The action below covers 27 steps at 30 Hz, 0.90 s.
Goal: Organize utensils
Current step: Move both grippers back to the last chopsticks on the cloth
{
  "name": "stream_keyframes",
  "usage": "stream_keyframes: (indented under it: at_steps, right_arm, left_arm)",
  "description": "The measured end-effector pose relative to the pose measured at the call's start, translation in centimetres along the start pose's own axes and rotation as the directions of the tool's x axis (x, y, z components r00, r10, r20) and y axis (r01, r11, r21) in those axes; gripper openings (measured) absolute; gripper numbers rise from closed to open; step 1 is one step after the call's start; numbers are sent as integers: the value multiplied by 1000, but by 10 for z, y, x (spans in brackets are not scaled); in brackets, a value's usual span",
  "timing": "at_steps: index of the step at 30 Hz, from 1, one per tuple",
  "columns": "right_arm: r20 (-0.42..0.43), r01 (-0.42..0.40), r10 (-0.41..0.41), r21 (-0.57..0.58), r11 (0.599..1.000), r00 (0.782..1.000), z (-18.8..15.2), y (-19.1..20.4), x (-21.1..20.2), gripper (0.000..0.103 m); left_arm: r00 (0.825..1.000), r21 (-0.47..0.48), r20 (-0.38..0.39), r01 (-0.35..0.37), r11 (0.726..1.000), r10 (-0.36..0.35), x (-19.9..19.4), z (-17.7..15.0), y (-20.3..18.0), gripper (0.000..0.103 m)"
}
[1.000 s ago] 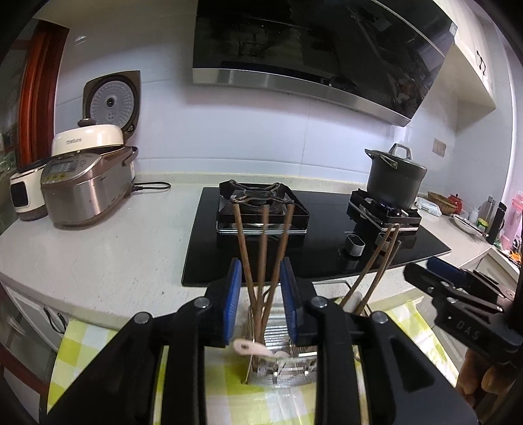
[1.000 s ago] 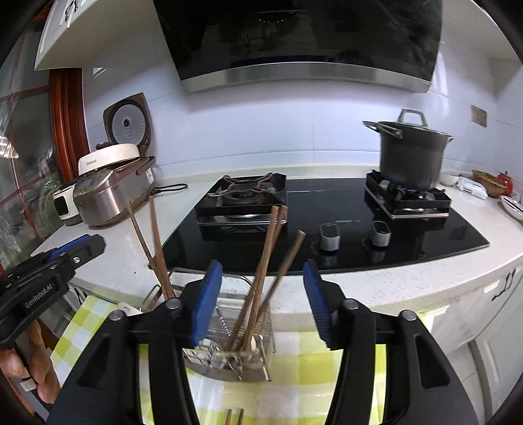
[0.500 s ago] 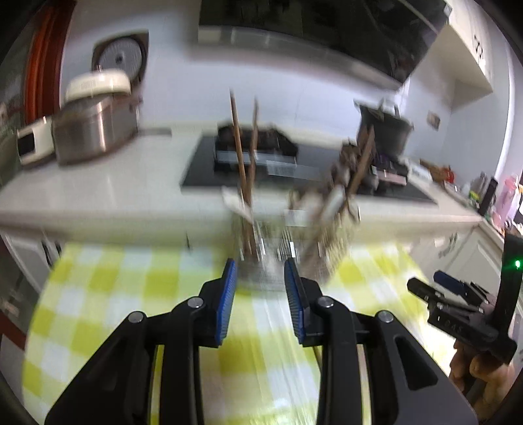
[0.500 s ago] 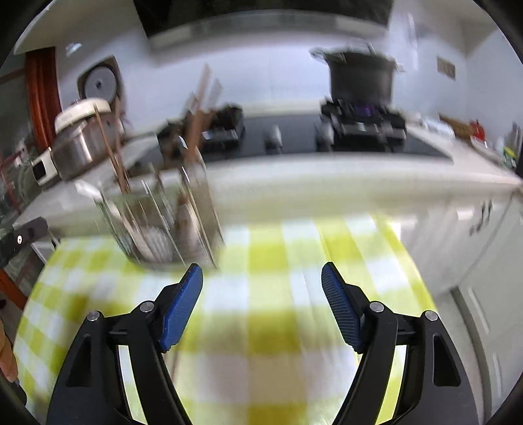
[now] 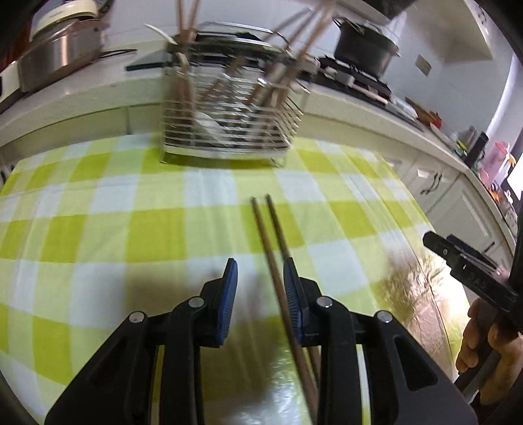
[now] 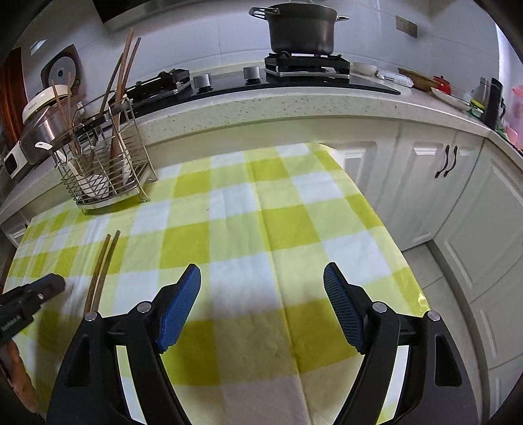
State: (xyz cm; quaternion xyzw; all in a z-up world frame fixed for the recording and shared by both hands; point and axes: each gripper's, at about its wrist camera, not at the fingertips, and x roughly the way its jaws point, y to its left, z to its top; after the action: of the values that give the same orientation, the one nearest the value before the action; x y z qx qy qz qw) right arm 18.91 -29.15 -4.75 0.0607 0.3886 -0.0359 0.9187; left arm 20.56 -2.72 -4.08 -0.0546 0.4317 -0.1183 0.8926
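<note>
A pair of brown chopsticks (image 5: 271,235) (image 6: 101,268) lies side by side on the green checked tablecloth (image 5: 130,229) (image 6: 261,212). My left gripper (image 5: 260,287) hovers just over their near half, jaws narrow and closing; one stick shows in the gap beside the right pad and no pad presses on it. A wire utensil holder (image 5: 228,114) (image 6: 104,170) with several chopsticks and a white spoon stands at the cloth's far edge. My right gripper (image 6: 261,294) (image 5: 441,242) is to the right over bare cloth, its jaws opening wide with nothing between them.
Behind the table runs a stone counter (image 6: 294,108) with a black hob, a dark pot (image 6: 300,29) and a rice cooker (image 6: 42,108). White cabinets (image 6: 457,196) and floor lie past the table's right edge. A hand (image 5: 483,340) holds the right gripper.
Both grippers have sunk from above the holder and pitched down toward the cloth. The right jaws have spread wider. The lying chopsticks have come into the left wrist view.
</note>
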Motion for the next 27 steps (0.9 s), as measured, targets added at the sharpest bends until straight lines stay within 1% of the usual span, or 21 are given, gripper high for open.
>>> stream_keyframes:
  at_steps: [2, 3, 6, 8, 13, 17, 19, 20, 21, 27]
  right_arm:
    - [-2, -3, 3, 4, 1000, 1000, -1, -1, 0, 73]
    - [-3, -4, 4, 5, 1000, 1000, -1, -2, 0, 74]
    - [-6, -8, 8, 2, 1000, 1000, -1, -2, 1, 74]
    - [-7, -7, 7, 2, 1000, 1000, -1, -2, 1, 74]
    - [-11, -8, 8, 6, 1000, 1000, -2, -3, 1, 74]
    - [-12, -12, 12, 1, 1000, 1000, -3, -1, 1, 74]
    - [-14, -13, 13, -1, 1000, 1000, -3, 1, 1, 74]
    - [-15, -14, 14, -2, 1000, 1000, -3, 1, 1, 74]
    - [-16, -15, 15, -5, 1000, 1000, -3, 2, 1, 74]
    - [-25, -41, 41, -22, 999, 999, -4, 16, 1, 74]
  left_arm:
    - [1000, 3, -28, -10, 1000, 10, 11, -1, -7, 20]
    - [999, 1, -37, -12, 1000, 12, 15, -1, -9, 19]
    - [997, 13, -65, -38, 999, 39, 28, -2, -13, 19]
    - [996, 13, -78, -38, 999, 39, 34, -2, -15, 19]
    - [994, 50, -84, -71, 996, 75, 39, 0, -23, 19]
    - [987, 108, -89, -123, 987, 132, 42, 1, -35, 19]
    - [983, 130, -89, -150, 980, 162, 42, 1, -38, 15]
    - [980, 142, -87, -164, 976, 178, 43, 1, -38, 10]
    - [979, 151, -85, -171, 974, 185, 43, 1, -39, 10]
    - [982, 103, -98, -154, 983, 164, 34, 1, -16, 8]
